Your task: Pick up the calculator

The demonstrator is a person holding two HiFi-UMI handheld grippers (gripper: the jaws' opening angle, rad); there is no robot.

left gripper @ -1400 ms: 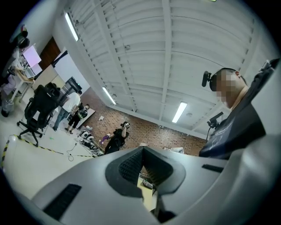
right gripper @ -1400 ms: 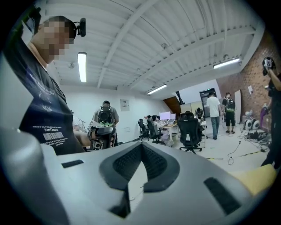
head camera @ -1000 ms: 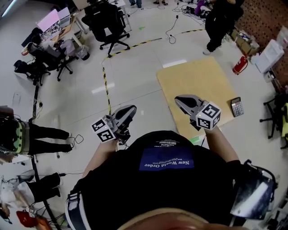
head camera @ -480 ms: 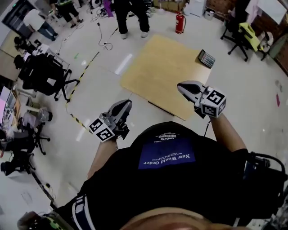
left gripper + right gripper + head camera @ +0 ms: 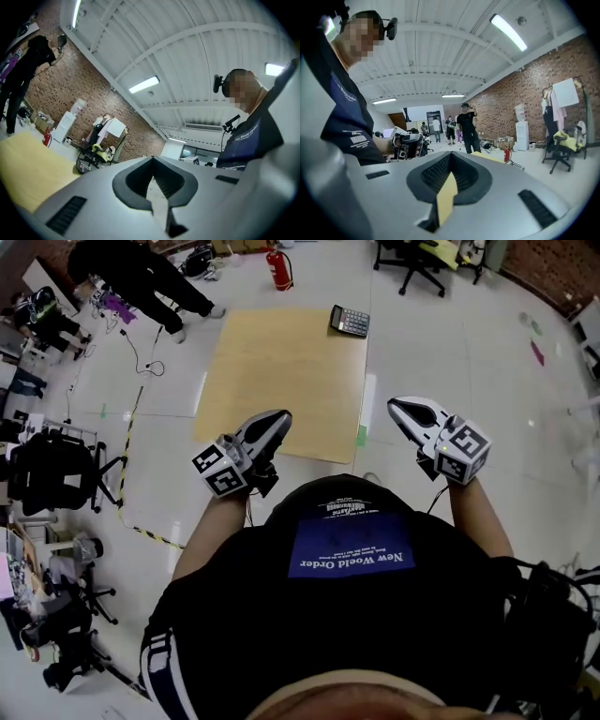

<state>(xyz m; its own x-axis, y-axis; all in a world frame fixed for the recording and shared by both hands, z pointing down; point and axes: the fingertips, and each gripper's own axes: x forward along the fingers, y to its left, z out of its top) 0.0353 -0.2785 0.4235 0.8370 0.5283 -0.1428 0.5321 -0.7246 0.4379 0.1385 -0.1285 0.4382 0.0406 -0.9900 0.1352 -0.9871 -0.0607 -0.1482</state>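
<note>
calculator (image 5: pixel 350 321) on board's (image 5: pixel 281 381) far corner

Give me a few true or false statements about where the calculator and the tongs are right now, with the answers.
1. The calculator lies at a far corner of the tan mat. True.
2. The left tongs hold the calculator. False: they are shut on nothing, well short of it.
3. A red fire extinguisher is on the floor beyond the mat. True.
4. The right tongs are wide open. False: they are shut and empty.
</note>
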